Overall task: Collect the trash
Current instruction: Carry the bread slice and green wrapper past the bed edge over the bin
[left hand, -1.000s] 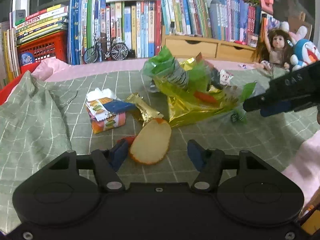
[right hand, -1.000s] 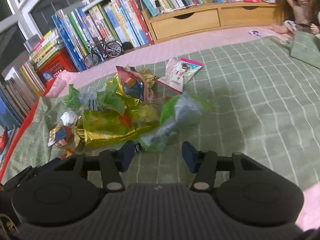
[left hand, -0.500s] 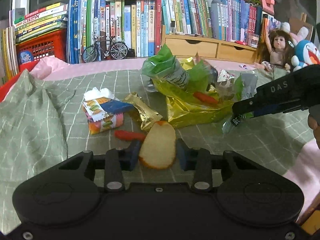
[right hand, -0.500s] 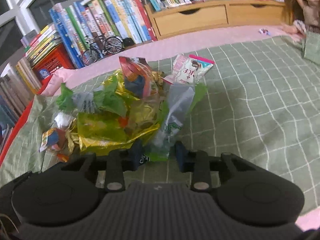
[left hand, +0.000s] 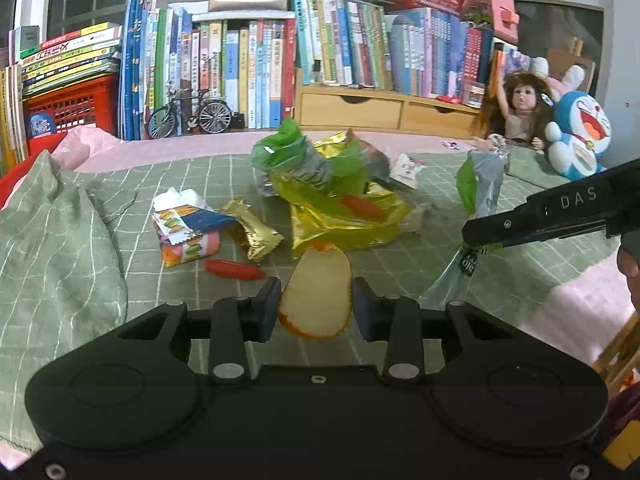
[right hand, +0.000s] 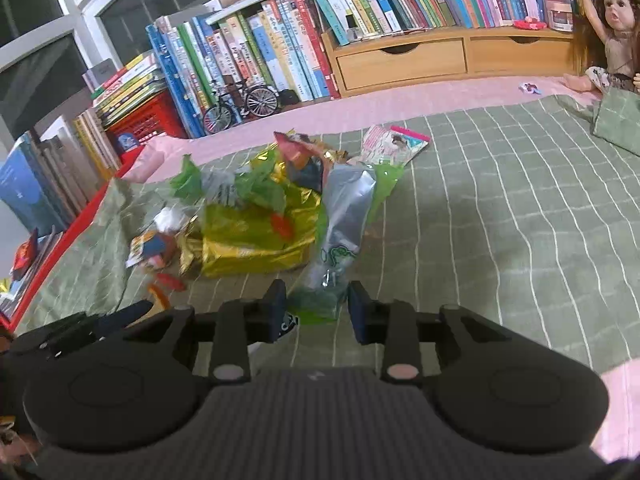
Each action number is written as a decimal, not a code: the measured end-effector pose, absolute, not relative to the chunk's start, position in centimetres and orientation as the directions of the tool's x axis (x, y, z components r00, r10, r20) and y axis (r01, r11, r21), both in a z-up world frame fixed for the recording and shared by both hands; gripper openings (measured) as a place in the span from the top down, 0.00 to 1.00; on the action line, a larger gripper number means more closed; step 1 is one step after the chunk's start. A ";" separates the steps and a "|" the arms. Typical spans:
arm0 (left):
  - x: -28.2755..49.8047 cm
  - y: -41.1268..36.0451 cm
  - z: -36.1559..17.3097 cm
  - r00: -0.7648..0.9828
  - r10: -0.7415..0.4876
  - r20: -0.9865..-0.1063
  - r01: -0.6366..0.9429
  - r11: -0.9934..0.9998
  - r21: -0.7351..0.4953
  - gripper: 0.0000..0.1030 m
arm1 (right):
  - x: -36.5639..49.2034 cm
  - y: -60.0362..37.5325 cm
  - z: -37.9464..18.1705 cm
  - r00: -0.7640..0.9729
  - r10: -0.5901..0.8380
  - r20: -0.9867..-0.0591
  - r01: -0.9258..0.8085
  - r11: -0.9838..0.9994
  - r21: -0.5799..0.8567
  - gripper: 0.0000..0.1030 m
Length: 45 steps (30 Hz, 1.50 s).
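My left gripper is shut on a pale slice with an orange rind, lifted just above the green checked blanket. The right gripper is shut on a green and silver wrapper, which stands upright from its fingers; the same wrapper shows at the right of the left wrist view, held by the right gripper. A heap of yellow, green and gold wrappers lies in the middle of the blanket. Beside it are a small printed carton, a gold wrapper and a red scrap.
Books fill a shelf behind the bed, with a toy bicycle and wooden drawers. A doll and a blue plush sit at the back right. A pink packet lies beyond the heap. Bunched blanket rises at left.
Both grippers went from open to shut: the left on the slice, the right on the green and silver wrapper. The right then lifted its wrapper up and away from the heap.
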State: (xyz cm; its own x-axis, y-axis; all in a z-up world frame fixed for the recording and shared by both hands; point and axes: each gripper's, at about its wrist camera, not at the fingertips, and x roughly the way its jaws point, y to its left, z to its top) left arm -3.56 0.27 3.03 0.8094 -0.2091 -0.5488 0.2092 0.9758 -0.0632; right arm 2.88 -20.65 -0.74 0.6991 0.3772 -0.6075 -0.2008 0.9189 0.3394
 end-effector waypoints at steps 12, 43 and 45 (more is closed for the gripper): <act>-8.1 -0.6 3.5 0.791 -0.269 -0.550 0.272 0.959 -0.077 0.65 | -2.3 -21.7 -0.8 0.685 0.434 -0.584 -0.235 0.891 0.388 0.64; -18.8 -0.9 -1.2 0.663 -0.319 -0.677 0.342 0.934 -0.105 0.65 | -13.4 -20.1 -7.2 0.557 0.474 -0.681 -0.243 0.878 0.412 0.64; -18.8 -0.8 -1.9 0.651 -0.313 -0.691 0.338 0.935 -0.106 0.65 | -13.4 -20.2 -8.2 0.535 0.476 -0.698 -0.214 0.875 0.433 0.64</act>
